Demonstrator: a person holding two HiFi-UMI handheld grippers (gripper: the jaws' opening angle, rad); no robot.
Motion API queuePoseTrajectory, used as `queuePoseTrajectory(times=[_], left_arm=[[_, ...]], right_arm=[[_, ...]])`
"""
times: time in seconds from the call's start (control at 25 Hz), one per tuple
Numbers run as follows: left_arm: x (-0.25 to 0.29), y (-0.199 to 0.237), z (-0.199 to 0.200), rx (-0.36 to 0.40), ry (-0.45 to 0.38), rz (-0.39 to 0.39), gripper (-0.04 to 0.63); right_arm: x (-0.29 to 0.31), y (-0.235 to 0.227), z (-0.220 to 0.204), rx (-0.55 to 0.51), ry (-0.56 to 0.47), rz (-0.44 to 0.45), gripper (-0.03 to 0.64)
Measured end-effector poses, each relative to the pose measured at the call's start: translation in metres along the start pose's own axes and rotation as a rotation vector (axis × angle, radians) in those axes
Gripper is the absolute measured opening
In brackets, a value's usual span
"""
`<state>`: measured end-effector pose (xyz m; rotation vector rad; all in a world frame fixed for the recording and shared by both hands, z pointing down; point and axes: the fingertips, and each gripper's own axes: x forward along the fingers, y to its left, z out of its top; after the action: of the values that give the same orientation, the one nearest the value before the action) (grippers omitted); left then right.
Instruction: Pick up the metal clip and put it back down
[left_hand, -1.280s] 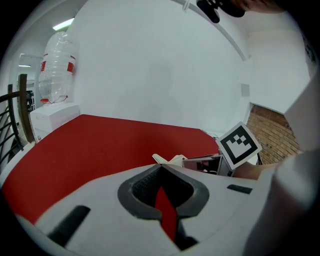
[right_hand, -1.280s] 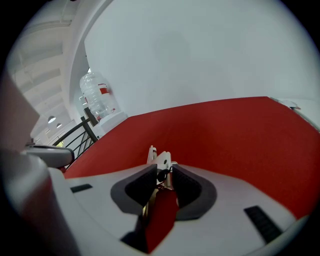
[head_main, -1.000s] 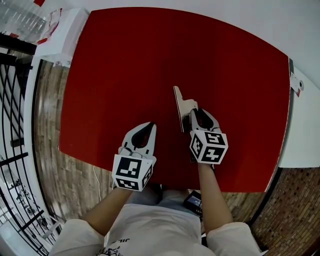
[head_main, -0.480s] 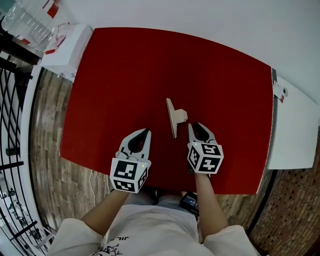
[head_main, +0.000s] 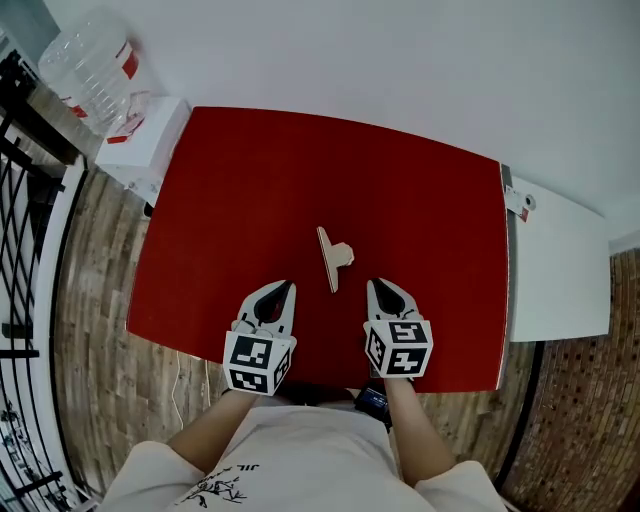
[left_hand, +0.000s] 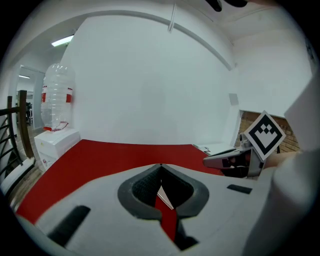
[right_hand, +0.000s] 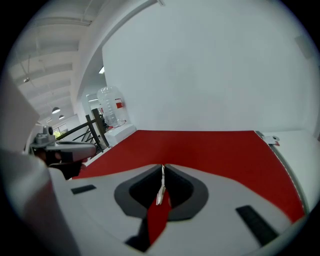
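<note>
We judge the step in hand to be the retreat after release: the metal clip (head_main: 333, 257) lies on the red table (head_main: 430, 190), free of both tools, so the put-down appears complete. To finish it well, we draw each gripper straight back along its own pointing line, away from the clip. We avoid any sideways sweep that could catch the clip's handle and skate it across the surface, and we hold the tips above the table until they are clear of its near edge. The right gripper (head_main: 376, 286) has just been closing its jaws. Its own view shows the tips met with nothing between the pads, only a narrow slit through which the table and a sliver of the clip appear. The clip sits ahead of this gripper and to its left, near but apart. The left gripper (head_main: 284, 287) likewise has its jaws together and empty; the clip lies ahead of it and to its right, between the two tools
</note>
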<state>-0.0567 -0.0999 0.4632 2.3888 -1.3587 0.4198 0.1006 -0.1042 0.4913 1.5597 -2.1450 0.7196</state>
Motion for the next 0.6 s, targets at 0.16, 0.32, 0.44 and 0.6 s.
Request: queuePoseTrajectory(times=[0.16, 0.32, 0.44, 0.6], left_arm=[[-0.020, -0.011, 0.002, 0.010, -0.003, -0.009, 0.005], [-0.035, -0.021, 0.002, 0.007, -0.006, -0.022, 0.005], [-0.044, -0.029, 0.005, -0.005, -0.016, -0.032, 0.005], [-0.053, -0.034, 0.008, 0.006, -0.026, -0.038, 0.005]], right_arm=[[-0.028, 0.013, 0.007, 0.004, -0.026, 0.010, 0.011], [-0.054, 0.032, 0.016, -0.023, -0.060, 0.024, 0.006], [-0.073, 0.047, 0.021, -0.045, -0.086, 0.035, 0.006], [-0.080, 0.060, 0.017, -0.042, -0.103, 0.046, 0.006]])
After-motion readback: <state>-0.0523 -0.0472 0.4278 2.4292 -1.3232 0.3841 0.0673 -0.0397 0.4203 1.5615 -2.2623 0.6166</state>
